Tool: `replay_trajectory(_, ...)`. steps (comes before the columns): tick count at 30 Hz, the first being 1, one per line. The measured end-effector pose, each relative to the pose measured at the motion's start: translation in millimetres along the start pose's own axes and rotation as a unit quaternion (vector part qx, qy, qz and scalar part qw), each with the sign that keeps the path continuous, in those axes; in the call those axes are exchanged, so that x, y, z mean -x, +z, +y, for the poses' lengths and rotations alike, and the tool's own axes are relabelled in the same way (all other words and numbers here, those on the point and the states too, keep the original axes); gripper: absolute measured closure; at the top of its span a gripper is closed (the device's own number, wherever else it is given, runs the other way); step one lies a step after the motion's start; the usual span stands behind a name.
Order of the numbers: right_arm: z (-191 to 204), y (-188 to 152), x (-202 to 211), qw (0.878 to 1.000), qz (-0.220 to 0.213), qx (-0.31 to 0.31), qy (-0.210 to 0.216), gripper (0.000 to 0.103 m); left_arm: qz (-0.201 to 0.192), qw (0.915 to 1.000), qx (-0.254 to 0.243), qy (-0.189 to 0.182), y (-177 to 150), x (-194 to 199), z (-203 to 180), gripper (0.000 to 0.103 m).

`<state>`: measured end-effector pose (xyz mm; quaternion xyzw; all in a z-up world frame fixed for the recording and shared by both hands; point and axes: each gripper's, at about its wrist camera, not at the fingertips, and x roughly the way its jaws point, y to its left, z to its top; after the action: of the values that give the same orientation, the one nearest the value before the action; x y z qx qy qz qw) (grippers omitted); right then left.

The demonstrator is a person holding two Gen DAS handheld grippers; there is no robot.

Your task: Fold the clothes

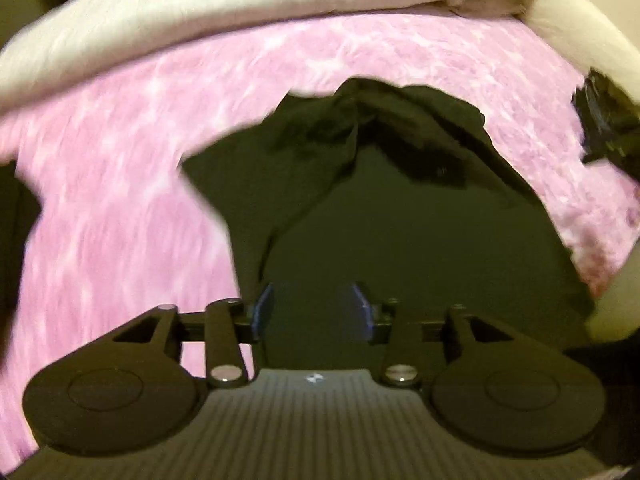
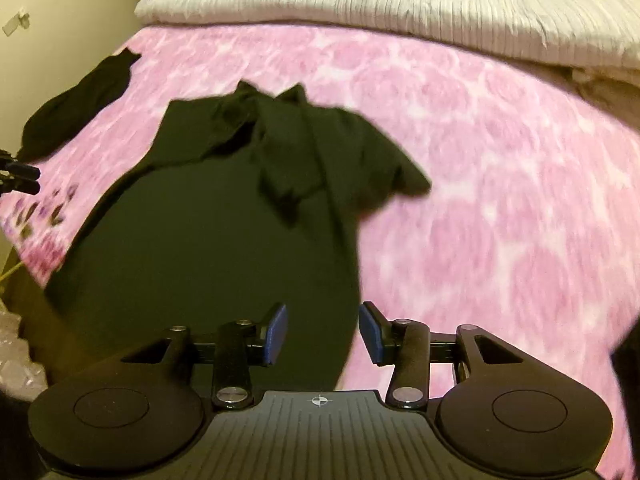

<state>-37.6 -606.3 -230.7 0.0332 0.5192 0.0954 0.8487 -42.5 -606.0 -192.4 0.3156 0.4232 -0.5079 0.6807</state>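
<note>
A black T-shirt (image 1: 400,208) lies on a pink patterned bedspread (image 1: 120,200), its hem toward me and its collar and sleeves rumpled at the far end. It also shows in the right wrist view (image 2: 224,220). My left gripper (image 1: 314,308) is open and empty, just above the shirt's lower part. My right gripper (image 2: 323,332) is open and empty over the shirt's lower right edge, where black cloth meets the pink bedspread (image 2: 500,200). The frames are motion-blurred.
A folded white quilt (image 2: 400,4) lies across the head of the bed; it also shows in the left wrist view (image 1: 240,12). Another black garment (image 2: 76,108) lies at the bed's left edge near a cream wall (image 2: 68,12). The other gripper (image 1: 604,116) shows at the right.
</note>
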Motion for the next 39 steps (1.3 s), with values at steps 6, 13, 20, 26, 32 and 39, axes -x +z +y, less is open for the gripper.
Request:
replay_trajectory(6,-26.9,77.3,-64.3,0.998,-0.022,0.067,0.006,0.059,-0.050,0.9776,-0.204,0.010,72.7,-90.1,-63.2,0.058)
replay_trajectory(13,-38.1,129.7,-118.3,0.996,-0.029,0.085,-0.023,0.058,-0.133,0.8559,-0.500,0.012,77.0,-193.7,-152.5,0.058)
replay_trajectory(20,-48.5,175.3,-140.5,0.998,-0.037,0.046,-0.027,0.053,-0.160,0.9136,-0.374,0.009,92.6,-178.6,-81.5,0.100)
replay_trajectory(26,-34.8,237.2,-209.7,0.995,-0.026,0.099,0.004,0.052,-0.166,0.9676,-0.115,0.152,99.4,-108.5,108.4,0.100)
replay_trajectory(32,-15.4,259.9,-272.3,0.994,0.029,0.104,-0.032,0.100,-0.141,0.9309,0.082,0.327,77.3,-62.1,267.7,0.101)
replay_trajectory(39,-64.9,278.1,-150.5,0.990,-0.111,0.029,-0.081,0.102,-0.163,0.8990,0.167,0.371,78.8,-37.6,331.5,0.101)
